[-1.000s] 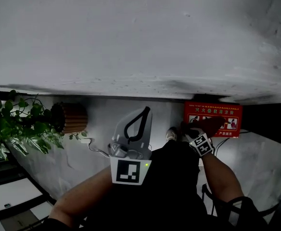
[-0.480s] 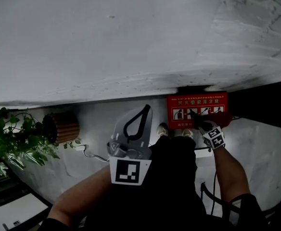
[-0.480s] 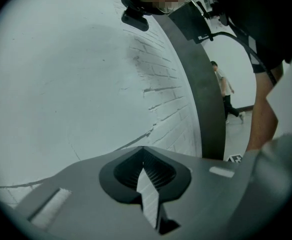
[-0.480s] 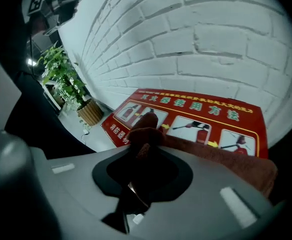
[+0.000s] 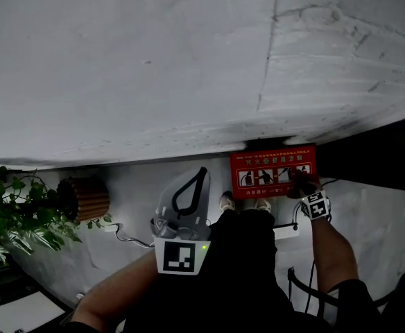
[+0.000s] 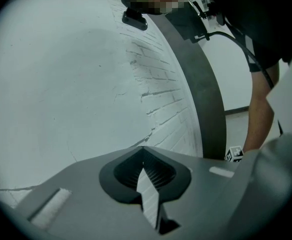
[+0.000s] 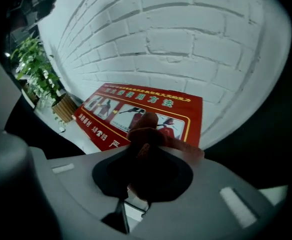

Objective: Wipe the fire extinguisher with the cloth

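Note:
A red fire extinguisher box (image 5: 272, 172) with white picture panels stands on the floor against the white brick wall; no extinguisher itself shows. My right gripper (image 5: 303, 186) points down at the box's right end, shut on a dark red cloth (image 5: 299, 181). In the right gripper view the bunched cloth (image 7: 146, 134) fills my right gripper (image 7: 143, 151), in front of the box's face (image 7: 136, 104). My left gripper (image 5: 202, 172) is held out mid-frame, away from the box, its tips meeting on nothing. In the left gripper view my left gripper (image 6: 143, 149) faces bare wall.
A leafy plant (image 5: 12, 214) and a ribbed brown pot (image 5: 84, 198) stand at the left by the wall. A white cable (image 5: 123, 233) trails on the floor. The person's shoes (image 5: 227, 201) are just before the box. A dark area (image 5: 383, 151) lies right of it.
My right gripper has carried the cloth rightward across the red box's front to its right end. The left gripper has shifted slightly left, jaws unchanged.

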The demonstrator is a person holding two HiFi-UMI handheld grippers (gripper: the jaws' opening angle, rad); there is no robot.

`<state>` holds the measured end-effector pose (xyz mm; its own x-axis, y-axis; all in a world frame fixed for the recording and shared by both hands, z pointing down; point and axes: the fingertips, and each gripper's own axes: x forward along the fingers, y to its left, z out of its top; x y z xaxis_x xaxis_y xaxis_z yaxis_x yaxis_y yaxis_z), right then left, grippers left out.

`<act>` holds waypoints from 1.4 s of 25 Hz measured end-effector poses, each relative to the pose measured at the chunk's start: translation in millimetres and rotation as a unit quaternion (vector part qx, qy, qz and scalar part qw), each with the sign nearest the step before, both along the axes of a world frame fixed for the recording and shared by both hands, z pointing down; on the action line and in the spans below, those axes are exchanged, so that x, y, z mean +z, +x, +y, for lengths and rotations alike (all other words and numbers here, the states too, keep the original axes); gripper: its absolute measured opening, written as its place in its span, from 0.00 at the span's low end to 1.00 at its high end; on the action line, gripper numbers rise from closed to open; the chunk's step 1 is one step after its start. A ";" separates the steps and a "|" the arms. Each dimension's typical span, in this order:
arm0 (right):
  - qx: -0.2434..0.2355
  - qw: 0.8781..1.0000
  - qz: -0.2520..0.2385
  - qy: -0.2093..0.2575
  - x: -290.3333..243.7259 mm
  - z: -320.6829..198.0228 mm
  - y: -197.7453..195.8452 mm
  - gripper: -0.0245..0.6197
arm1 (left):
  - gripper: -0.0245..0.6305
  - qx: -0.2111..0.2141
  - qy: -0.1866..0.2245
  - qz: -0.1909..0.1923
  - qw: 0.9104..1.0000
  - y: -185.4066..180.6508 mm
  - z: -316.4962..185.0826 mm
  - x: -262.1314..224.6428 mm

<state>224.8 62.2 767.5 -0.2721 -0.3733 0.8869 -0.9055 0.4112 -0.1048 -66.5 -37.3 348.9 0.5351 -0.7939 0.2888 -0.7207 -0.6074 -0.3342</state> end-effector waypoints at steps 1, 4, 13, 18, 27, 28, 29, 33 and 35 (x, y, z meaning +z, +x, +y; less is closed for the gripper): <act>0.021 1.000 0.010 -0.006 0.4 -0.9 8.5 0.13 | 0.04 -0.003 0.001 0.000 1.000 -2.2 0.5 -0.8; 0.050 0.998 0.025 -0.008 -3.8 -14.8 9.1 0.13 | 0.04 -0.013 0.011 0.003 1.000 -12.3 1.0 -7.3; -0.143 0.974 -0.125 0.120 -47.5 -112.3 -201.9 0.13 | 0.04 -0.061 0.015 -0.010 0.998 -52.6 -0.2 -0.6; -0.166 0.972 -0.153 0.063 -23.4 -117.7 -270.3 0.13 | 0.04 -0.091 0.012 -0.035 0.995 -83.4 0.8 0.7; -0.187 0.975 -0.111 0.038 0.3 -97.1 -226.7 0.13 | 0.04 -0.100 0.000 -0.023 0.995 -84.6 -9.0 6.1; -0.178 0.977 -0.108 0.039 0.3 -98.5 -214.9 0.13 | 0.04 -0.097 0.001 -0.020 0.995 -81.0 -10.5 5.7; -0.169 0.979 -0.106 0.040 -0.6 -99.8 -202.8 0.13 | 0.04 -0.093 0.002 -0.018 0.995 -77.2 -12.0 5.4; -0.116 0.988 -0.093 0.043 -4.1 -102.8 -142.3 0.13 | 0.04 -0.073 -0.002 -0.011 0.997 -58.9 -13.9 6.7; -0.087 0.991 -0.087 0.046 -5.6 -101.7 -108.2 0.13 | 0.04 -0.064 -0.006 -0.009 0.998 -50.5 -13.6 7.1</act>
